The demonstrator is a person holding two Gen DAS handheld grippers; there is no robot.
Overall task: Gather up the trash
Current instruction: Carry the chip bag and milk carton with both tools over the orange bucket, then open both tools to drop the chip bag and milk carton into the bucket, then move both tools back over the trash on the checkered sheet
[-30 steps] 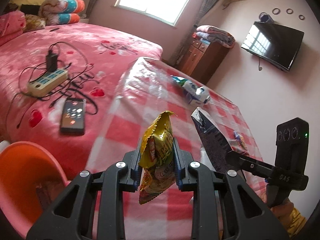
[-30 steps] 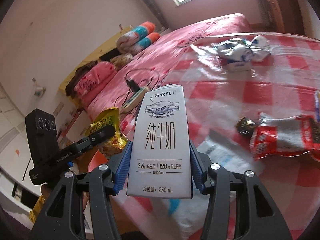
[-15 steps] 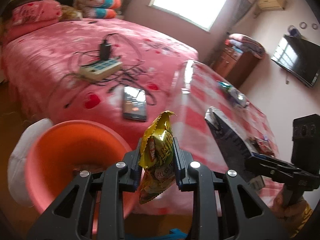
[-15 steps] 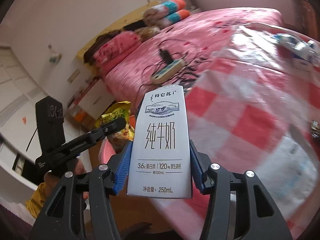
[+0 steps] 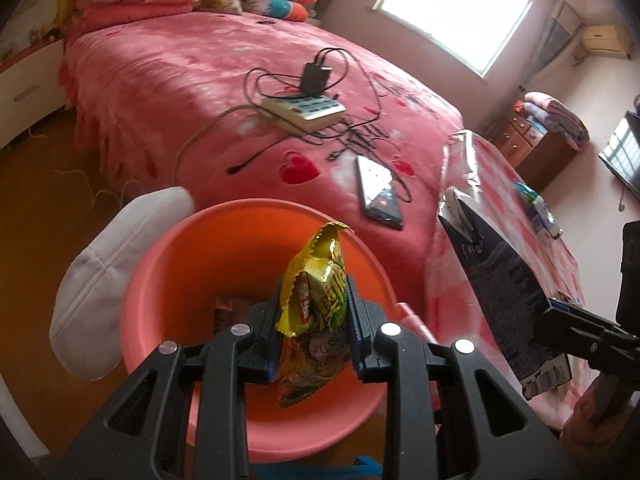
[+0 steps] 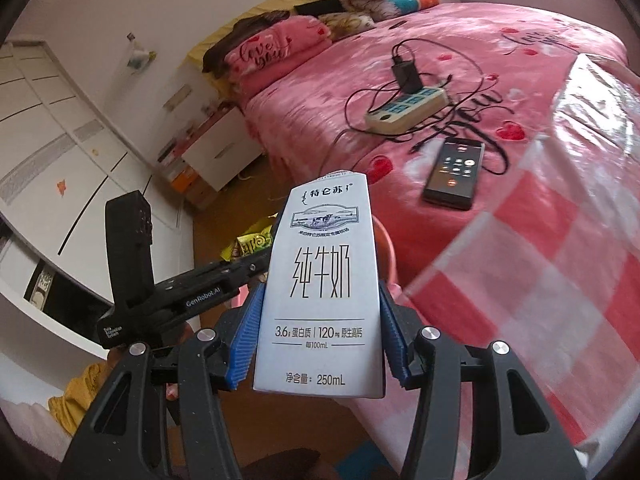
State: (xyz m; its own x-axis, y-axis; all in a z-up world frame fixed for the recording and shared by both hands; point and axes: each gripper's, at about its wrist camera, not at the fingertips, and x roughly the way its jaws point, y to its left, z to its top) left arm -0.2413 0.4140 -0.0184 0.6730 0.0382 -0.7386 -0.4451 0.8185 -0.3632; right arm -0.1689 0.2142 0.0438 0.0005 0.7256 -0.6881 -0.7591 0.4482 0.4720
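The left tongs [image 5: 316, 336] grip a crinkly yellow foil snack wrapper [image 5: 316, 300] right over the smooth orange plastic bin [image 5: 168, 280] on the floor; something dark already lies inside, so collecting looks under way. The right tongs [image 6: 318, 344] are clamped on a stiff white 250 mL milk carton [image 6: 320, 292], held near the bin's rim beside the bench with its glossy red-checked plastic cover [image 6: 560, 260]. I judge both pieces are about to drop, while more wrappers wait at the bench's far end [image 5: 540, 208].
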